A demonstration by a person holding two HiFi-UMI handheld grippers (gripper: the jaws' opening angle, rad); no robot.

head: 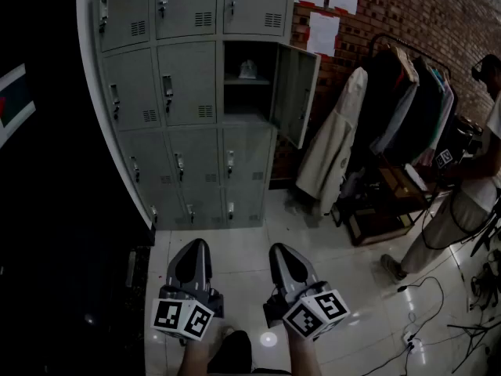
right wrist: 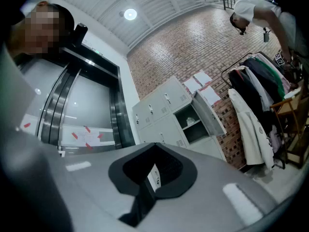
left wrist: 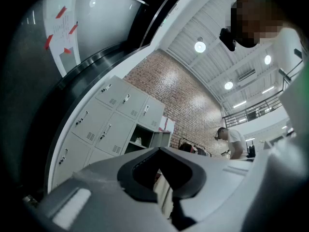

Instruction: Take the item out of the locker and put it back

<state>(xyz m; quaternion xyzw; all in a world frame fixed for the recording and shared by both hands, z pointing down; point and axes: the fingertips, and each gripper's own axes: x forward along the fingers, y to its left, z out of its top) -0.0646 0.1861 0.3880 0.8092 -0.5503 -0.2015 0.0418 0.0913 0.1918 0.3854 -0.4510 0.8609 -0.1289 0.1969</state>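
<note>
A bank of grey lockers [head: 188, 92] stands ahead, several steps away. One compartment [head: 246, 81] has its door [head: 296, 92] swung out to the right. A small white item [head: 247, 70] rests on its inner shelf, and also shows as the white item [left wrist: 138, 140] and the white item [right wrist: 190, 121] in the gripper views. My left gripper [head: 196, 247] and right gripper [head: 282, 251] are held low over the tiled floor, side by side, pointing at the lockers. Both are shut with nothing held. The left gripper [left wrist: 161, 151] and right gripper [right wrist: 154, 145] fill the lower part of their own views.
A clothes rack [head: 395, 100] with coats stands right of the lockers before a brick wall. A wooden cart [head: 391, 202] sits below it. A person [head: 470, 186] stands at the far right, with cables [head: 427, 304] on the floor. A dark lift front [head: 47, 210] is at left.
</note>
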